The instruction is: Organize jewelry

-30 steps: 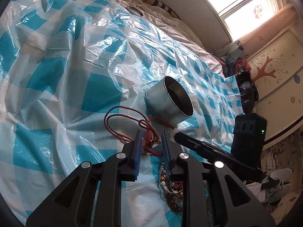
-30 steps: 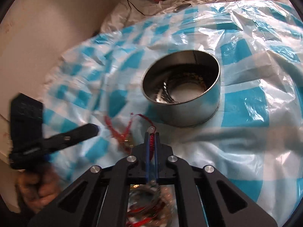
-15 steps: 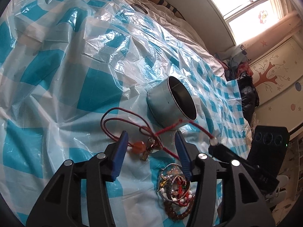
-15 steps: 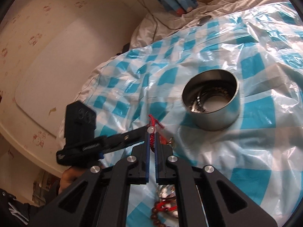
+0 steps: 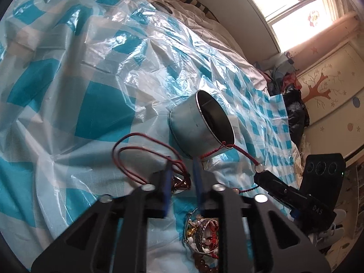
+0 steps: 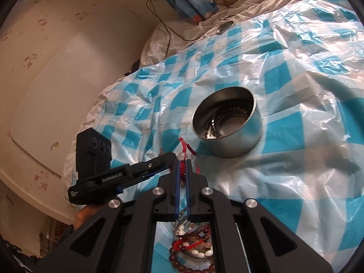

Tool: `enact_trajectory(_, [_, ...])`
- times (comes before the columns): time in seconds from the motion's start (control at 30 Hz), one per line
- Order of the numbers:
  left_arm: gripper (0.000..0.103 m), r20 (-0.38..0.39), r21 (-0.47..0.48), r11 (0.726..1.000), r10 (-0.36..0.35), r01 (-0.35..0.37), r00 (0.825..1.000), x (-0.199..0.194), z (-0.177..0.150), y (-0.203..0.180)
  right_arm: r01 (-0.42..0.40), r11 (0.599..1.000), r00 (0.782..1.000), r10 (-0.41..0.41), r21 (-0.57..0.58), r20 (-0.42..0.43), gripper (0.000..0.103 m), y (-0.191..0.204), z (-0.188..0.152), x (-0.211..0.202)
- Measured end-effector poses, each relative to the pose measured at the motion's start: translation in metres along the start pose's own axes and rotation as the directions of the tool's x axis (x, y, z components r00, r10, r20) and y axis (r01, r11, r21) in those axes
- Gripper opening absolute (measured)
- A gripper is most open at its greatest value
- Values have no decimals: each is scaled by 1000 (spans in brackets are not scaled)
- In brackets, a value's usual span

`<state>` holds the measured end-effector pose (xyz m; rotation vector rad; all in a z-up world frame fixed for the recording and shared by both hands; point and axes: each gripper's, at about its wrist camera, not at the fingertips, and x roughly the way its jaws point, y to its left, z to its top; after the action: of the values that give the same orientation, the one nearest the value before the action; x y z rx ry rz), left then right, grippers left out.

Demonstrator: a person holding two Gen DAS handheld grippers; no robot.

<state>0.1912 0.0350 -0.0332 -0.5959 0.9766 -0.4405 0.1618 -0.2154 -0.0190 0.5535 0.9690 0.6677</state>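
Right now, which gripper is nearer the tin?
Left. The left gripper sits just short of the tin, closing around a pendant cord. The right gripper, shut on the red bracelet, is off to its side.

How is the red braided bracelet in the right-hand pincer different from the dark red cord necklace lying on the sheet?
The red braided bracelet is bright red and thick; the cord necklace is dark red and thin. The bracelet hangs lifted, pinched in the right gripper; the necklace lies in loose loops on the checked plastic sheet, its pendant end between the closing pads of the left gripper. Both are red string jewelry outside the metal tin.
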Motion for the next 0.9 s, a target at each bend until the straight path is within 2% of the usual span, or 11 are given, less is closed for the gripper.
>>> enact_trajectory(0.03, [4, 7, 16, 1000, -1, 1, 1000, -3, 0, -4, 4, 1000, 1000, -4, 10, 9, 5, -2, 1, -2])
enact_trajectory(0.2, [4, 77, 126, 992, -28, 18, 997, -30, 4, -28, -12, 999, 997, 9, 38, 75, 5, -5, 10, -19])
enact_trajectory(0.3, [4, 129, 224, 974, -53, 23, 990, -48, 4, -50, -32, 999, 989, 26, 42, 145, 5, -1, 19, -37])
enact_trajectory(0.47, [4, 156, 320, 947, -95, 41, 983, -62, 5, -78, -13, 999, 972, 6, 32, 235, 5, 5, 35, -61])
enact_trajectory(0.67, [4, 138, 384, 921, -120, 59, 983, -45, 13, -109, -15, 998, 973, 2, 55, 233, 5, 4, 46, -55])
enact_trajectory(0.8, [4, 118, 377, 922, -139, 85, 983, -27, 24, -115, 3, 997, 976, -19, 76, 216, 5, -4, 49, -46])
enact_trajectory(0.9, [4, 108, 375, 924, -125, 77, 986, -14, 30, -117, 13, 996, 978, -31, 87, 208, 5, -10, 49, -39])
